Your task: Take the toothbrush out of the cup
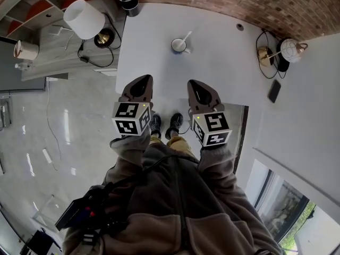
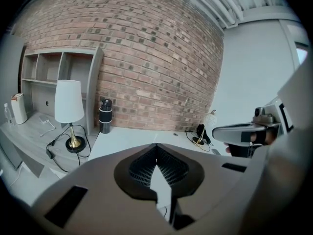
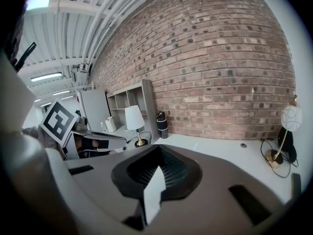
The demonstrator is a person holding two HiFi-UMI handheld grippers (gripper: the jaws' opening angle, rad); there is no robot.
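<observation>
Toothbrush [image 1: 185, 38] stands in the cup [image 1: 178, 46], well apart from left tool [image 1: 144, 79] and right tool [image 1: 193, 83], both closed empty.

No readable text, label, brand or number shows anywhere.

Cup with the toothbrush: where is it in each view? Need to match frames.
Head view: cup on the white table, upper centre, toothbrush leaning right.
Left gripper view: not in it.
Right gripper view: not in it.
Shared landmark: white-shade lamp, in all three.
</observation>
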